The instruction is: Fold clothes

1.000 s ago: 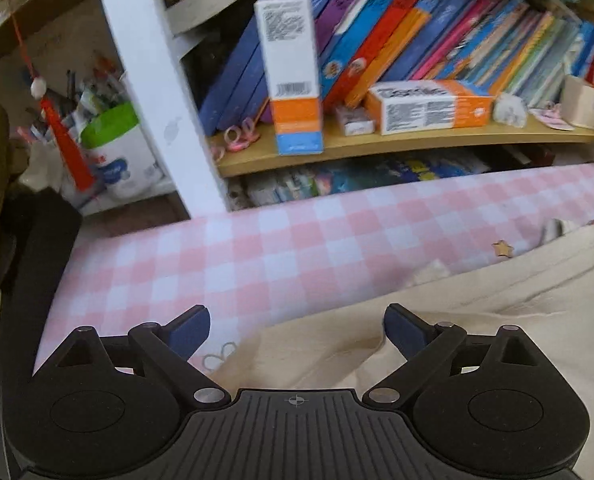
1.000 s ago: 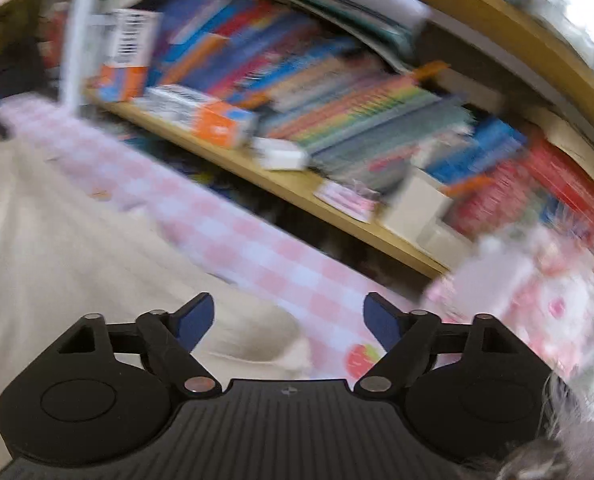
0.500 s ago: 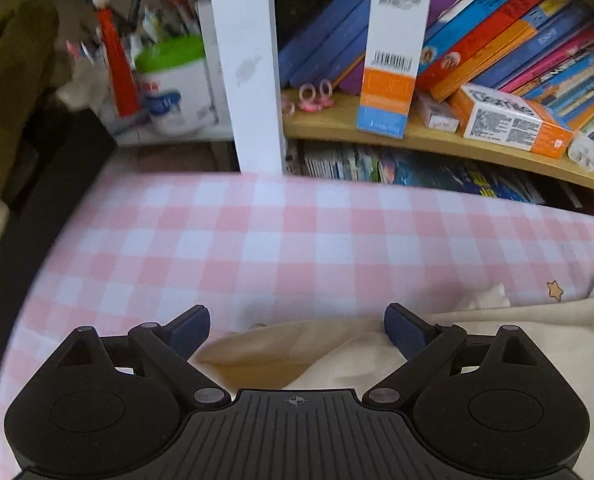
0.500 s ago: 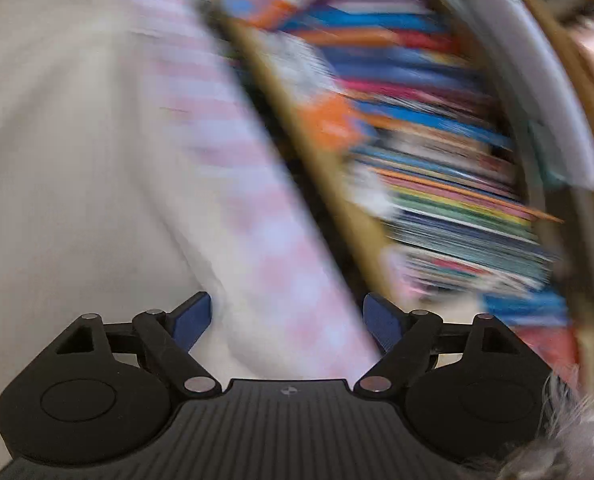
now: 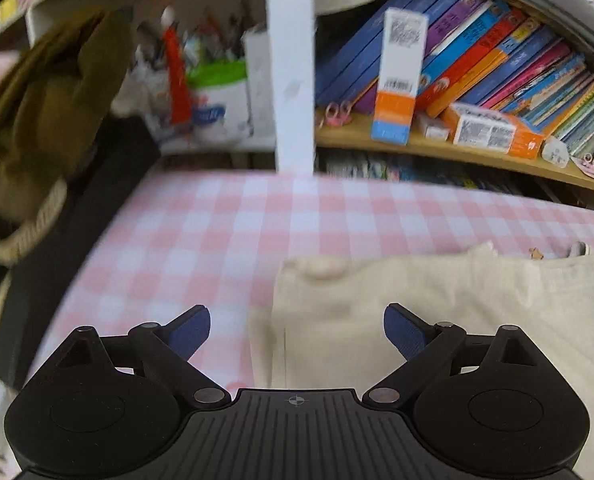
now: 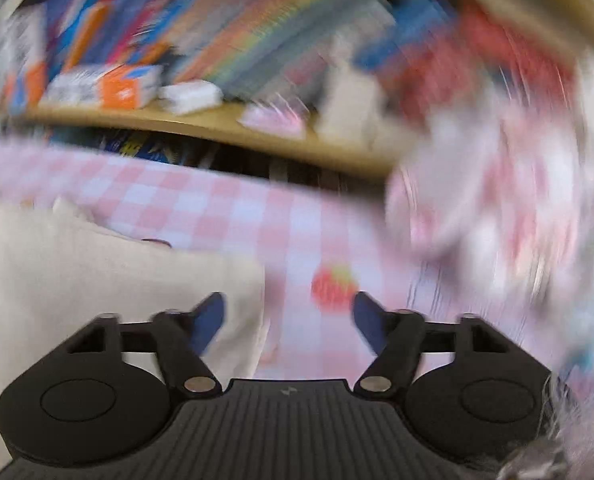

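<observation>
The checked tablecloth [image 5: 257, 232] fills the middle of both my wrist views, with the bookshelf [image 5: 437, 148] behind it at 12 o'clock. The cream garment [image 5: 437, 312] lies flat on that cloth: in the left view it runs from centre out to 4 o'clock, with a squared corner just ahead of my fingers; in the right view it spreads from 8 to 9 o'clock, its edge reaching in between my fingers.

My left gripper [image 5: 297, 332] stands wide, holding nothing; the garment's left edge lies between the jaws, untouched. My right gripper [image 6: 289, 320] has just been closing to a middling gap. The cloth edge sits by its left pad, but the pads do not press on it.

Risks, as I judge them:
- The right view is heavily blurred, so closing now could miss the edge or pinch the tablecloth with it.
- Uneven bites on the two sides would skew the fold.
- A single-layer grab could drag the lower layer out of line.
</observation>
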`<move>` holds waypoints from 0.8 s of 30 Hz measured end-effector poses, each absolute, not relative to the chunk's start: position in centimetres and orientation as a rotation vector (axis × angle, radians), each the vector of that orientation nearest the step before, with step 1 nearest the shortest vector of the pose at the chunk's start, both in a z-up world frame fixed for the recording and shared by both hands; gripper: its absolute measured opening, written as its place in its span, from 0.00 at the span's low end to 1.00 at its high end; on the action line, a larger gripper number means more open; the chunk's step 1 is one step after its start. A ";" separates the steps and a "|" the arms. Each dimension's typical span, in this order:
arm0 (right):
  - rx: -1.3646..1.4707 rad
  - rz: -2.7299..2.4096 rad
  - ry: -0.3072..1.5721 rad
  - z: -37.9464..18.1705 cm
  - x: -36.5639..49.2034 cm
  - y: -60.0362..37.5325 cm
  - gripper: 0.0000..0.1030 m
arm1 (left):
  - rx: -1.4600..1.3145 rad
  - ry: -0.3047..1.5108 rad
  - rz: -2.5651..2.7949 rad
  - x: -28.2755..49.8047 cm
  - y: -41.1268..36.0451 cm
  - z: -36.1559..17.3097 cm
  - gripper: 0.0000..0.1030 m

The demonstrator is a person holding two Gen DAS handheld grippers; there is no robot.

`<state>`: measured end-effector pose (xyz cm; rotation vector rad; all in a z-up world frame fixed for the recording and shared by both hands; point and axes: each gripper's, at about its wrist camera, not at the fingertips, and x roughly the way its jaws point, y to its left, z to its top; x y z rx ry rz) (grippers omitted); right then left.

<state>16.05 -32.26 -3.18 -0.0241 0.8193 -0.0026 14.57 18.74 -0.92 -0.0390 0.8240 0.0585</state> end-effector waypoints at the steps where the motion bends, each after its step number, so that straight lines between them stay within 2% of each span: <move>1: 0.068 -0.008 0.841 -3.4 16.0 -33.1 0.48 | -0.056 0.835 0.064 14.7 18.9 -1.3 0.83; 4: 0.217 0.020 0.847 -3.8 16.1 -33.9 0.44 | -0.153 0.878 0.082 15.6 19.7 -2.2 0.73; 6: 0.242 0.030 0.858 -4.1 16.7 -33.6 0.33 | -0.205 0.894 0.104 15.8 20.2 -2.6 0.54; 7: 0.241 0.033 0.876 -4.2 17.0 -33.3 0.22 | -0.206 0.889 0.117 15.8 20.2 -2.5 0.36; 8: 0.222 0.031 0.883 -4.2 17.0 -33.0 0.16 | -0.212 0.885 0.116 15.7 20.2 -2.2 0.16; 9: 0.198 0.028 0.884 -3.9 17.0 -32.6 0.05 | -0.221 0.880 0.111 15.6 20.2 -1.9 0.07; 14: 0.072 -0.005 0.728 -1.5 14.9 -31.1 0.04 | -0.213 0.841 0.093 15.4 19.9 -0.7 0.05; 16: 0.047 -0.017 0.761 -2.3 15.5 -31.0 0.04 | -0.192 0.891 0.119 16.3 19.7 -1.5 0.06; 20: 0.085 -0.029 0.839 -4.2 16.7 -31.9 0.07 | -0.128 0.928 0.176 17.0 19.1 -2.0 0.25; 21: 0.089 -0.038 0.838 -4.1 16.5 -32.0 0.10 | -0.109 0.925 0.187 16.9 19.0 -1.8 0.29; 22: 0.090 -0.049 0.836 -4.0 16.2 -32.2 0.21 | -0.092 0.906 0.189 16.3 19.0 -1.3 0.33; 23: 0.091 -0.059 0.833 -3.9 15.8 -32.4 0.32 | -0.074 0.882 0.188 15.6 19.0 -0.8 0.34; 24: 0.092 -0.069 0.831 -3.7 15.5 -32.5 0.34 | -0.056 0.859 0.188 14.9 18.9 -0.2 0.34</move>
